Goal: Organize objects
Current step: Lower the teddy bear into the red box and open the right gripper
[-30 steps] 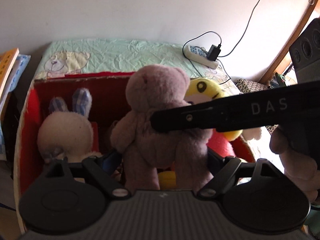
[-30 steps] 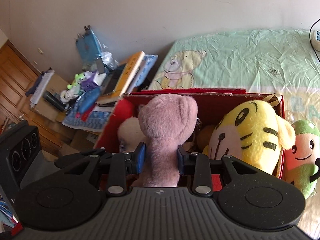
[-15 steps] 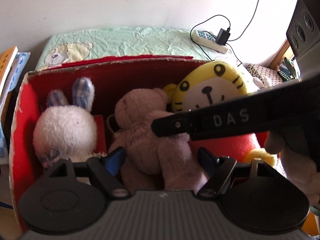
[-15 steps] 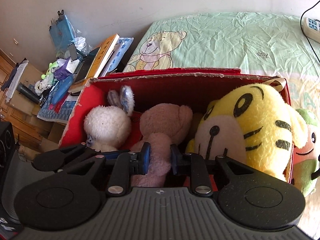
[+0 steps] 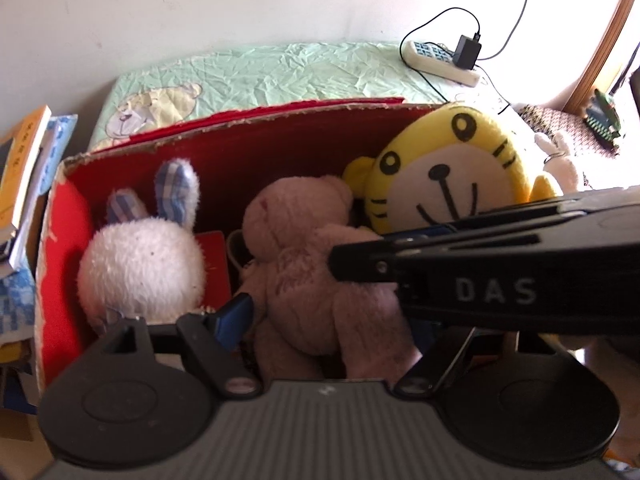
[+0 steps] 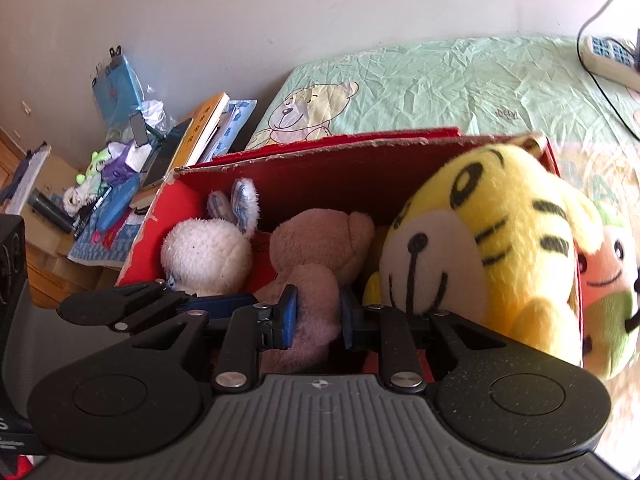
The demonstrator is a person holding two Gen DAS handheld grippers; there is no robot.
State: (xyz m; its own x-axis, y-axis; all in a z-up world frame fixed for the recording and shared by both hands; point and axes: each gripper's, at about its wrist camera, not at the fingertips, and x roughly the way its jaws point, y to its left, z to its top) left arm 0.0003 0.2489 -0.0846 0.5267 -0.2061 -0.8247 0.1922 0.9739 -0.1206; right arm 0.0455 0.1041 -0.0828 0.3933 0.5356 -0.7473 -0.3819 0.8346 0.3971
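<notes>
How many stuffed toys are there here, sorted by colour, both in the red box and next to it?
White: 1, the bunny
Pink: 1, the bear
Yellow: 1, the tiger
Orange and green: 1, the smiling toy outside the red box
Total: 4

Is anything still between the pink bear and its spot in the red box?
Nothing visible. The bear already sits in the box, in the gap between the white bunny and the yellow tiger. The right gripper is shut on it; the left gripper's jaws straddle it.
</notes>
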